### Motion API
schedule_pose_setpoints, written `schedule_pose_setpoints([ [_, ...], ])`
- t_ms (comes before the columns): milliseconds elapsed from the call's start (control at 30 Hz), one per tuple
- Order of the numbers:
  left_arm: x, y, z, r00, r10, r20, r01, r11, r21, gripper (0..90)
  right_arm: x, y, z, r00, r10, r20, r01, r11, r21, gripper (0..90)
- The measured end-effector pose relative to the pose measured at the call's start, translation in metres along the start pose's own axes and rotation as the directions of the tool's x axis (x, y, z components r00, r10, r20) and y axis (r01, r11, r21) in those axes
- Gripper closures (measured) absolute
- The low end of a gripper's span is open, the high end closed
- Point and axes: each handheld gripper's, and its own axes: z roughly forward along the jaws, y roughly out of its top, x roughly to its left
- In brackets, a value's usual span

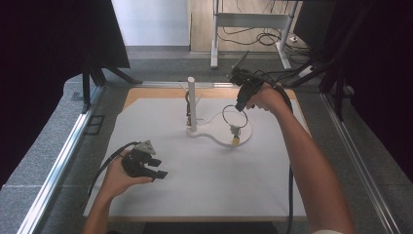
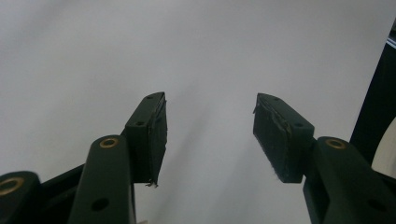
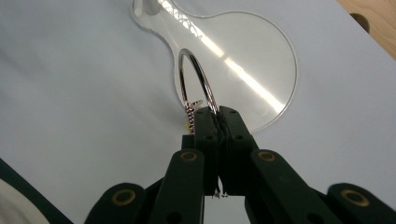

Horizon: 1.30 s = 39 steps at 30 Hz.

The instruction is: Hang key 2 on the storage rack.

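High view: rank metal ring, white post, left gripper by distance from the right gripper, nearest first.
From the right gripper:
1. metal ring, clamped in its fingers, hanging just below them.
2. white post, upright on the clear base, to its left.
3. left gripper, near edge of the table, far left, fingers open.

Left gripper (image 2: 209, 135) jaws stand wide apart, nothing between the pads. They rise from 7 and 5 o'clock over a plain white surface (image 2: 187, 46). A dark edge (image 2: 380, 102) at 3 o'clock.
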Motion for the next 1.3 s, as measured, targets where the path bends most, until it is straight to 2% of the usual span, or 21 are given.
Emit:
schedule_pose_setpoints([
  [67,0.000,0.000,0.000,1.0000,-0.002,0.001,0.002,1.0000,0.001,45.3,-0.003,0.003,0.000,0.9997,0.009,-0.022,-0.009,1.000,-0.014,87.1],
  [400,0.000,0.000,-0.001,1.0000,0.003,-0.003,-0.003,1.0000,0.001,45.3,-0.009,0.013,-0.001,0.9996,0.024,-0.012,-0.024,0.999,-0.038,87.1],
  [933,0.000,-0.004,-0.010,0.9999,-0.005,-0.015,0.004,0.9999,-0.016,45.2,-0.008,0.036,0.007,0.9995,0.022,-0.021,-0.023,0.998,-0.053,87.1],
  [1200,0.003,-0.010,-0.014,0.9994,-0.031,-0.017,0.031,0.9992,-0.024,45.3,-0.012,0.044,0.009,0.9996,0.025,-0.014,-0.026,0.997,-0.069,87.1],
  [1300,0.003,-0.009,-0.015,0.9995,-0.028,-0.016,0.028,0.9991,-0.031,45.2,-0.013,0.047,0.010,0.9993,0.035,-0.010,-0.035,0.997,-0.071,87.1],
])
